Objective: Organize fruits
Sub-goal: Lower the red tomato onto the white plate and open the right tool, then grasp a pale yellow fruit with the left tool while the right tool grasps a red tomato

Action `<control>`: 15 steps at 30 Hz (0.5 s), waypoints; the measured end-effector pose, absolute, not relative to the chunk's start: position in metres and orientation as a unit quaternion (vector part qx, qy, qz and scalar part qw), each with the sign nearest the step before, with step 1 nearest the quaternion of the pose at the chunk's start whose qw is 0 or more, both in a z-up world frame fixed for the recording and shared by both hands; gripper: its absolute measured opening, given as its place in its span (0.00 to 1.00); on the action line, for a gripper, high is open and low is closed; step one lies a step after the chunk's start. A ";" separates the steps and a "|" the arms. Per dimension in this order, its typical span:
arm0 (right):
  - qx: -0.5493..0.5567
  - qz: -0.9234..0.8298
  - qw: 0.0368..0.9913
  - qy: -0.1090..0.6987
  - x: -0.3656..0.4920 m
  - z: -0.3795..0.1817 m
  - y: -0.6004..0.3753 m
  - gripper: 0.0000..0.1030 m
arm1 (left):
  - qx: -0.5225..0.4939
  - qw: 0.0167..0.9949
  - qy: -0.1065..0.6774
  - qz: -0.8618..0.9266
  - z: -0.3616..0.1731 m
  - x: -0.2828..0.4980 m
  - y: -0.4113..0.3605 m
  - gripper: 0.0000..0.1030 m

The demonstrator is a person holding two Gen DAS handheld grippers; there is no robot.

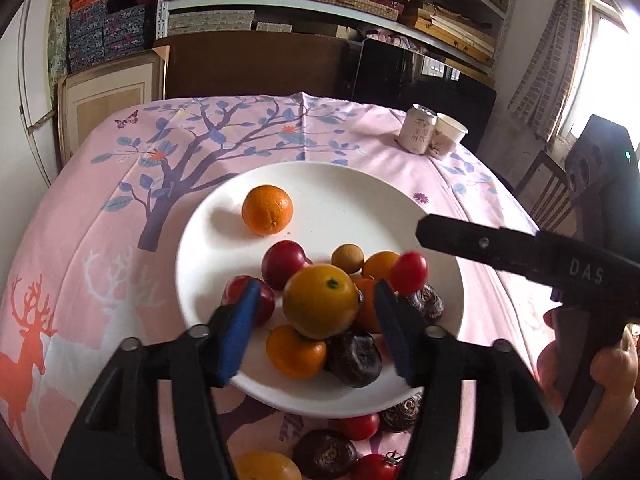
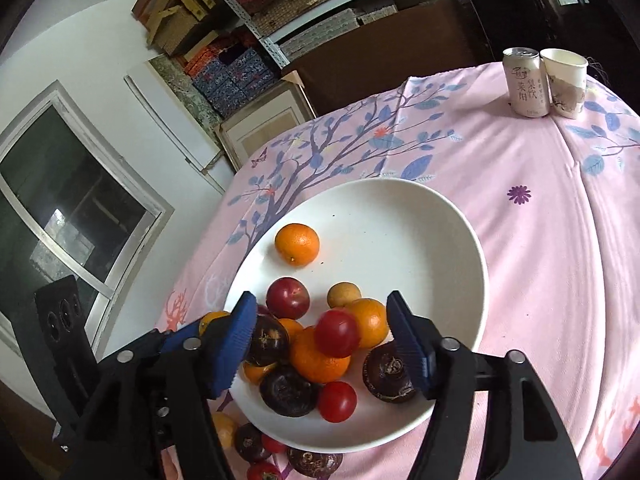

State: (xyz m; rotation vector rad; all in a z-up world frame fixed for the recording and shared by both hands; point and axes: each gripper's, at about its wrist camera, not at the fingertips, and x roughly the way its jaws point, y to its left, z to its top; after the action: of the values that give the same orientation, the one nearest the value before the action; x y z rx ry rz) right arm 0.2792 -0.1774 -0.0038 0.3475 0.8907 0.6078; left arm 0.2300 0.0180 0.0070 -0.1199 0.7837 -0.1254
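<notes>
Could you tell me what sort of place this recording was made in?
Probably a room in a home that doubles as storage. A table under a pink printed tablecloth holds a white plate of fruit, and behind it metal shelves are stacked with patterned boxes. A wooden chair stands near a window.

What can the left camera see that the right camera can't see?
Only the left wrist view shows a hand holding the right tongs from the side, plus a curtained window.

Only the right wrist view shows a dark window in the white wall and a black speaker-like box.

Both show the white plate of piled fruit, the lone orange, the drink can, the paper cup and the pink tablecloth.
</notes>
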 end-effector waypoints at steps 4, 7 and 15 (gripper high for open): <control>0.142 0.288 0.855 0.407 0.247 -0.004 -0.185 0.67 | -0.042 0.929 0.364 -0.059 0.012 0.203 0.023 0.69; 0.124 0.297 0.860 0.395 0.209 -0.006 -0.195 0.77 | -0.029 0.925 0.371 -0.078 0.006 0.171 0.026 0.70; 0.131 0.327 0.863 0.362 0.148 -0.034 -0.219 0.93 | 0.020 0.897 0.437 -0.067 -0.049 0.121 0.042 0.73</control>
State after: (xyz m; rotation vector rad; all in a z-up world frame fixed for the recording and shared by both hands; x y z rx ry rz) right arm 0.1481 -0.2192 -0.0341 0.2736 0.7581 0.6846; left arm 0.1212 0.0416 -0.0494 0.0417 0.9057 -0.1384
